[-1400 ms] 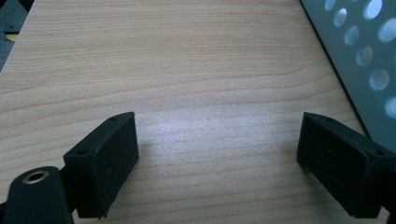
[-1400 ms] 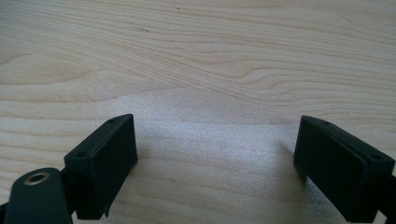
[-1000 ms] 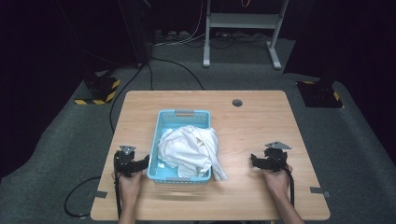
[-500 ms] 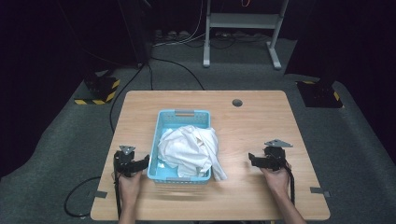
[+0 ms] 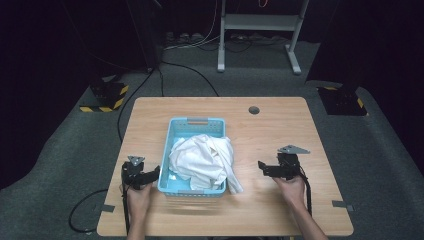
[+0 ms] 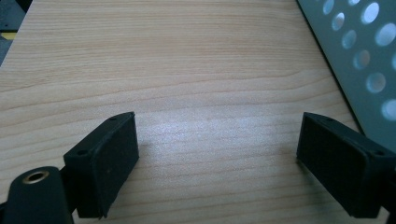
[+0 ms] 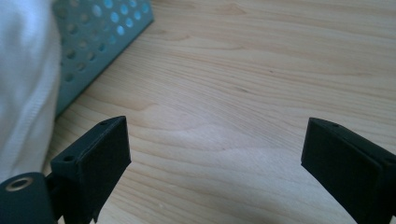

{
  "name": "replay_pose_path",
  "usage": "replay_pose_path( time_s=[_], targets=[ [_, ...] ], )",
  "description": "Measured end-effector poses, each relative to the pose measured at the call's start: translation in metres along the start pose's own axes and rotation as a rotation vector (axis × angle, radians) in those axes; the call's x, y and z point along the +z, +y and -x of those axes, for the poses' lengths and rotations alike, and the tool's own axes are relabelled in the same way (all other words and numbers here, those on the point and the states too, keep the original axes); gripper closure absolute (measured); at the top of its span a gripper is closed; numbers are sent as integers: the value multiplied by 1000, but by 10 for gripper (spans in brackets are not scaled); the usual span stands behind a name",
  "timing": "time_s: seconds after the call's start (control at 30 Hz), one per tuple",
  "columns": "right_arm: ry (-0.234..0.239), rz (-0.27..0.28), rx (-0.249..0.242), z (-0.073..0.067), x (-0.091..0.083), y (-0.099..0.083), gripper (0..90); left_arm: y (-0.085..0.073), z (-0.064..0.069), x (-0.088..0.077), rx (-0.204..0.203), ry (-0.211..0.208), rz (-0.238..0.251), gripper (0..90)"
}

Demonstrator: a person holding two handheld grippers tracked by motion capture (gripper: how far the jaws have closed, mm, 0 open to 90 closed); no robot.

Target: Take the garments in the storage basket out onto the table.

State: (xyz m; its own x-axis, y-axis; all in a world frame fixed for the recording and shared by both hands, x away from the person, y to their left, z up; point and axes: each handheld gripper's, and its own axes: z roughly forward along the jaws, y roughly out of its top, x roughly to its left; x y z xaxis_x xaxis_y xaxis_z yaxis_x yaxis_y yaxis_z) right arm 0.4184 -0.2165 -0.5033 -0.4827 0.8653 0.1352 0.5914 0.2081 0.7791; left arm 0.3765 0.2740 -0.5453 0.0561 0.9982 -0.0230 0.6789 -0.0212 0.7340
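Both hand-held grippers gape empty; the right hand-held gripper (image 7: pixel 215 154) view reveals white cloth (image 7: pixel 21 79) overhanging the basket (image 7: pixel 93 42).

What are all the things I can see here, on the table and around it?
basket: 1, light blue with holes, middle of the table
cloth: 1, white, piled in the basket, one end hanging over its near right corner
table: 1, light wood, centre
hole: 1, dark and round, far right part of the table top
stand: 1, white metal, on the floor behind the table
striped blocks: 2, black and yellow, on the floor at the table's far corners
cables: several, black, on the floor
left tongs: 1, black, open, beside the basket's left side
right tongs: 1, black, open, right of the basket
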Motion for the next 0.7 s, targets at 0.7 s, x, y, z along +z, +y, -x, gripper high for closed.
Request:
replay_pose_path(
  time_s=[0.7],
  targets=[
    [145, 40, -49, -38, 3, 35, 49, 0, 0, 0, 0, 0, 0, 129]
  ],
)
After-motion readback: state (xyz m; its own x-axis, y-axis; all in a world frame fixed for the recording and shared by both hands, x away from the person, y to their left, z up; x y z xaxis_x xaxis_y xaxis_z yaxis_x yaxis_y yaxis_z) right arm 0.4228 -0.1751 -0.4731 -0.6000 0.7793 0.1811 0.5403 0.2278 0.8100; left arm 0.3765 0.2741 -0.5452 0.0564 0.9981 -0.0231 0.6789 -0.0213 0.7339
